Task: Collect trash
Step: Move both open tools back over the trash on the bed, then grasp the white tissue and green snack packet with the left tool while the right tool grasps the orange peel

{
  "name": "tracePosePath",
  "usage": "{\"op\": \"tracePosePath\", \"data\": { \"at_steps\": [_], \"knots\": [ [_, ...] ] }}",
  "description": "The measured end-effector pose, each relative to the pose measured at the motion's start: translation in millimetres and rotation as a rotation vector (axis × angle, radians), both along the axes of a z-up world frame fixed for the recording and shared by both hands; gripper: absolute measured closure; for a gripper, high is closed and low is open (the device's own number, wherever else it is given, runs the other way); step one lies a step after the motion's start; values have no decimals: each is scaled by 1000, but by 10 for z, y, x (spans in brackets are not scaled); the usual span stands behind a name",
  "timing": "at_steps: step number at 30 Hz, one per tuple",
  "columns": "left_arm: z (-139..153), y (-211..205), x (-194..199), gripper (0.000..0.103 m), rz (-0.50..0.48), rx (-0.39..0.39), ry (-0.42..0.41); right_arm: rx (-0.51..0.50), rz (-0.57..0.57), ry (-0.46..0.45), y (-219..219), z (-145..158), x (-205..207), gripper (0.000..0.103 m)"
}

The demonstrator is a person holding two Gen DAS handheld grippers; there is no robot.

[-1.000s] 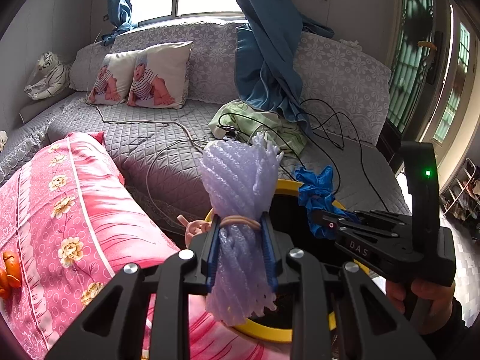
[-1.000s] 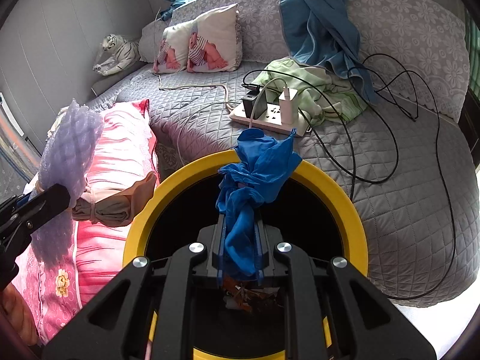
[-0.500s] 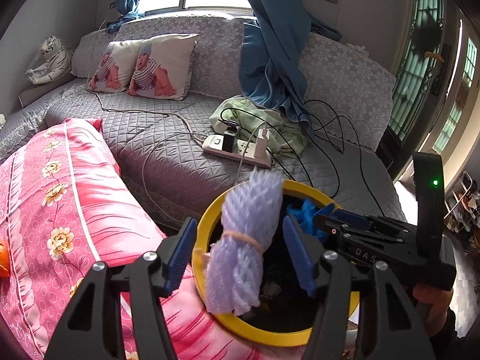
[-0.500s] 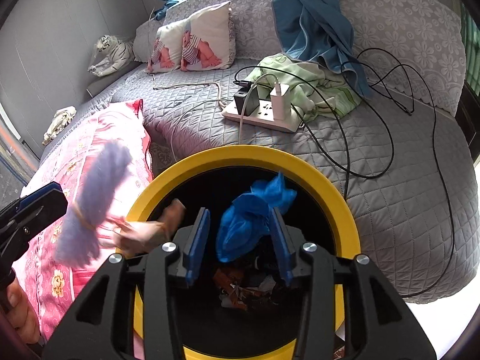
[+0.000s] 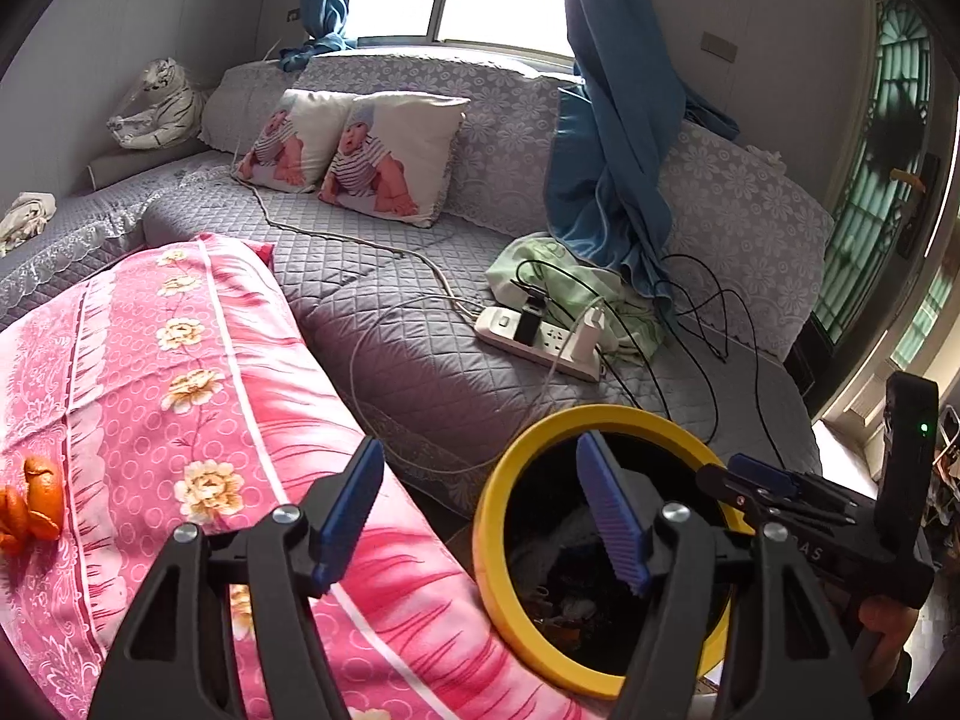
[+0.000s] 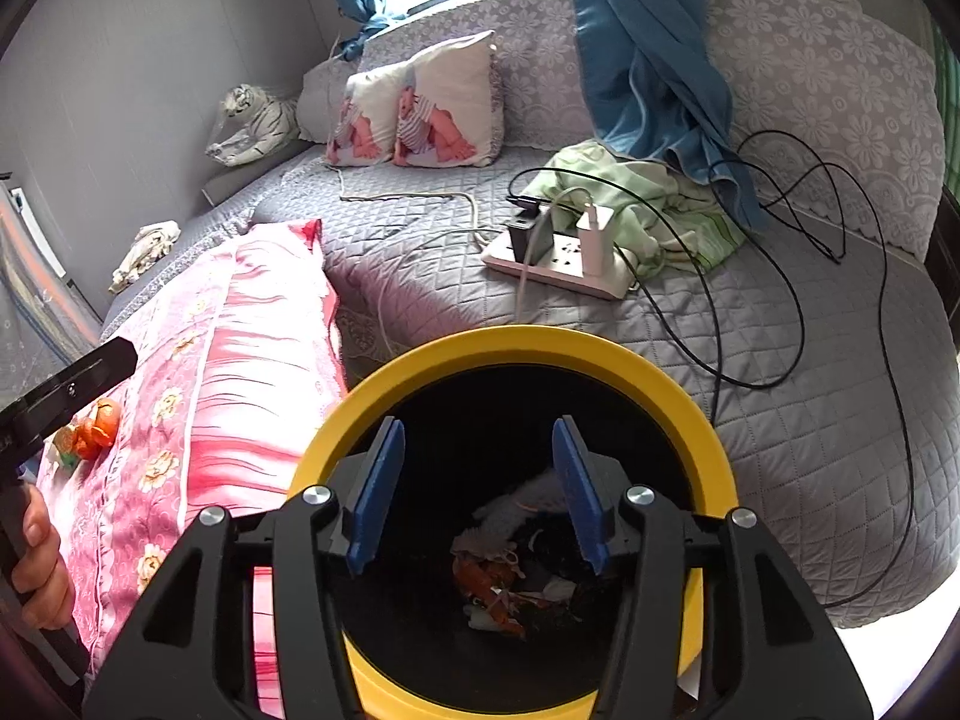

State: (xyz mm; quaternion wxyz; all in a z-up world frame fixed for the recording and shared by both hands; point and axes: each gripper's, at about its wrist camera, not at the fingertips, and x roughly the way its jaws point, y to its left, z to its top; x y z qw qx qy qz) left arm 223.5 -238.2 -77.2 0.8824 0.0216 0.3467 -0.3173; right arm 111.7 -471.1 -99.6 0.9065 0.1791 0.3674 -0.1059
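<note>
2 tools opening with nothing between them, left tool (image 5: pixel 480 510), right tool (image 6: pixel 474 486) over yellow-rimmed bin (image 6: pixel 672 378), pink pillow (image 6: pixel 240 360) beside it

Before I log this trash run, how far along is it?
Done: scraps lie in the yellow bin. In hand: nothing; the left gripper and the right gripper are both opening with nothing between the jaws. Left: orange peel on the pink quilt.
</note>
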Motion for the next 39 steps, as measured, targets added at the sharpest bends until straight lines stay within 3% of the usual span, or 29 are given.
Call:
{"op": "tracePosePath", "data": {
  "at_steps": [15, 30, 39],
  "knots": [
    [305, 1467, 212, 14, 278, -2, -109, -14, 304, -75, 1233, 400, 641, 31],
    [216, 3368, 229, 11, 566, 58, -119, -96, 677, -84, 3103, 521, 1264, 26],
    [95, 4009, 222, 11, 608, 82, -123, -113, 796, -41, 3745, 378, 1538, 24]
  ]
}}
